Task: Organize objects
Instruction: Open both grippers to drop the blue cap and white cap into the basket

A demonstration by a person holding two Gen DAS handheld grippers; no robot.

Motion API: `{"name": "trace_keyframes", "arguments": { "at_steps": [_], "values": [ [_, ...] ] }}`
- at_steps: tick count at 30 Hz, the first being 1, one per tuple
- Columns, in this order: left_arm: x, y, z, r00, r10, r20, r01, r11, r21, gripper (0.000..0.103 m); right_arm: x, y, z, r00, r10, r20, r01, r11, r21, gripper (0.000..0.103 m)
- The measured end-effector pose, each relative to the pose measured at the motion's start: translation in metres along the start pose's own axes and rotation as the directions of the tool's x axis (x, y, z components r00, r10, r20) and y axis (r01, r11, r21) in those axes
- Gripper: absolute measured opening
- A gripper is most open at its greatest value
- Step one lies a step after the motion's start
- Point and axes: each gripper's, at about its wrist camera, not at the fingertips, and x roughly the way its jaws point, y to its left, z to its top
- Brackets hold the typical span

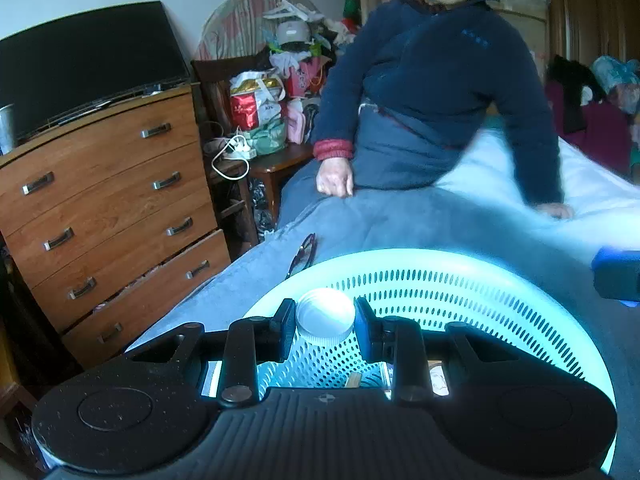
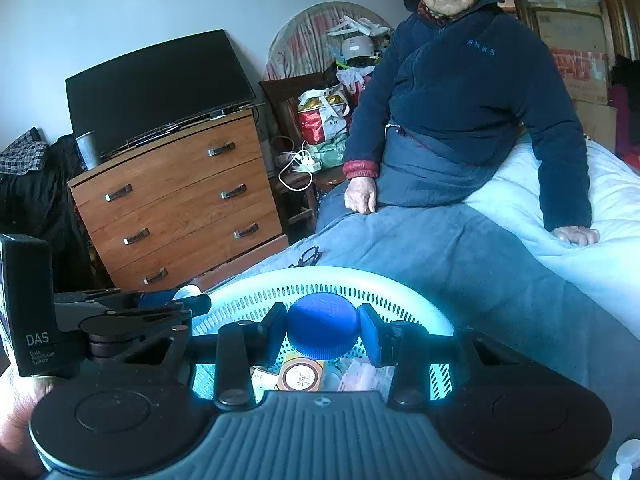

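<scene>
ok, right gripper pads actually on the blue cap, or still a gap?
Touching. The right wrist view shows the right gripper closed on the blue cap, both pads flush against its sides with no gap, above the basket.

Home bedroom: bed (image 2: pixel 540 216), wooden dresser (image 2: pixel 180 200), television (image 2: pixel 156 84).

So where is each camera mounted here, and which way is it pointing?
Left wrist: on the left gripper, looking along its fingers over the basket; it grips a white cap.
Right wrist: on the right gripper, same heading; it grips a blue cap, and the left gripper shows at its left.
Shared: basket, dresser, seated person.
</scene>
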Motion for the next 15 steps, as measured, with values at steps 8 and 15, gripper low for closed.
{"name": "trace_keyframes", "arguments": {
  "at_steps": [8, 15],
  "values": [
    [0.0021, 0.0005, -0.0014, 1.0, -0.001, -0.001, 0.001, 1.0, 0.0, 0.032, 0.0032, 0.0017, 0.0002, 1.0, 0.0, -0.005, 0.0, 1.0, -0.001, 0.042],
    [0.0023, 0.0005, -0.0012, 1.0, 0.001, -0.002, -0.001, 1.0, 0.001, 0.032, 0.0057, 0.0043, -0.0012, 1.0, 0.0, -0.01, 0.0, 1.0, -0.003, 0.042]
  ]
}}
